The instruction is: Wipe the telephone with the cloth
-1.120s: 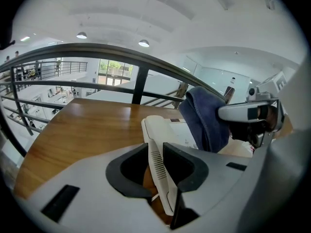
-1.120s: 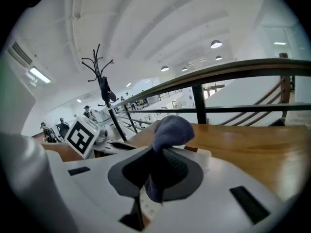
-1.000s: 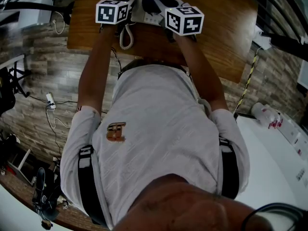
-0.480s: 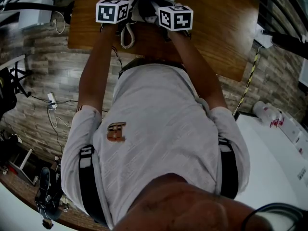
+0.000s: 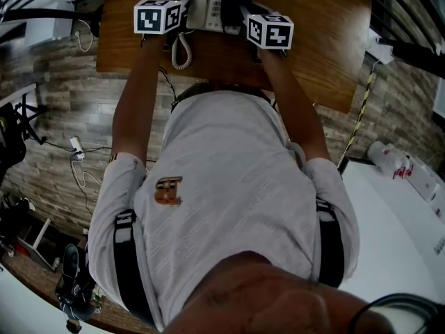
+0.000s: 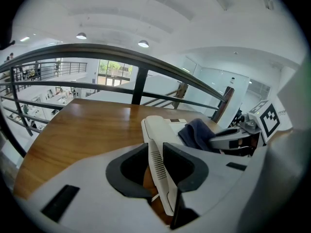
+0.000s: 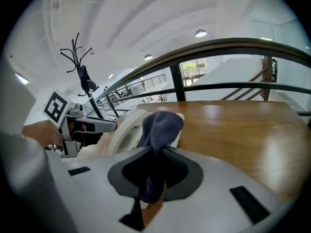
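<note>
The right gripper (image 7: 154, 161), jaws pinched on a dark blue cloth (image 7: 160, 123), and the left gripper (image 6: 156, 154), jaws clamped on the near left edge of the telephone (image 6: 163, 130), work side by side over a wooden table (image 5: 320, 40), at twelve o'clock from the person. The white telephone lies on that table, long axis running six to twelve. From the right gripper it sits at about ten o'clock, with the cloth's free end against its right side, so the wiping stroke looks like the right hand's job.
</note>
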`<state>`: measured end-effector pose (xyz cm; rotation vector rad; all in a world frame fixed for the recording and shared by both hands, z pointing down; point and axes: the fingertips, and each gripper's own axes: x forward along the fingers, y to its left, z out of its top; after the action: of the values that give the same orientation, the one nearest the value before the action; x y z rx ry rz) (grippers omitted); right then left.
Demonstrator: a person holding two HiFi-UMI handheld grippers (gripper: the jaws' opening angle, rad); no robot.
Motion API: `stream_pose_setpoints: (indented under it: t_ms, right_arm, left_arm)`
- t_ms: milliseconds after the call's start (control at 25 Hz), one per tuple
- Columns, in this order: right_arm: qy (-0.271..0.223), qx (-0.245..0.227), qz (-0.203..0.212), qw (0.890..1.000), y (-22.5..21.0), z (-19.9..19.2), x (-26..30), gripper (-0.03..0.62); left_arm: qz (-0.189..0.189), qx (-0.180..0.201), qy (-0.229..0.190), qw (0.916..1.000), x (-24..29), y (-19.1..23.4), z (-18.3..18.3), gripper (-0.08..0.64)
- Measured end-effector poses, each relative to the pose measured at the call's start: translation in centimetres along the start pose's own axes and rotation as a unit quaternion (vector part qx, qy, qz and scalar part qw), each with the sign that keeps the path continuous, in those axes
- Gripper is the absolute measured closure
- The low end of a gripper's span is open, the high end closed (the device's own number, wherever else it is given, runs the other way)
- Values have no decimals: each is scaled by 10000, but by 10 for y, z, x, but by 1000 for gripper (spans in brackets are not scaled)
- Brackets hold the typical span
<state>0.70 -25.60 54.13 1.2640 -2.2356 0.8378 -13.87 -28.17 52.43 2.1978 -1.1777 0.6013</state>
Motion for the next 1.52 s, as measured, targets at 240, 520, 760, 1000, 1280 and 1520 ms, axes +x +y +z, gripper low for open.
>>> stream_pose_setpoints:
  t_ms: [240,520,760,1000,1280,1520]
  right_arm:
    - [-138,128,-191,9996,-20,-4,-30,532]
    - [-535,174,415,9976,34,16,-47,532]
    - [-424,221,1131,9924,97,10,-34,532]
    - [-192,352,1261,9912,117,-7,-8,532]
    - [-95,135,954,9953,108,-20,6,532]
    - [32,91,531,9985,72,-36,3,532]
  left_arm:
    - [7,18,-11,10000,-1,-2,-3,466]
    - [-9,15,-11,10000,-1,-2,-4,466]
    - [-1,15,-7,10000,1,-1,-4,466]
    - [-72,-16,7,10000,3,-5,-5,466]
    - [-43,18,-9,10000,1,-6,-3,466]
    - [-96,33,-26,9999,2,-8,-4,466]
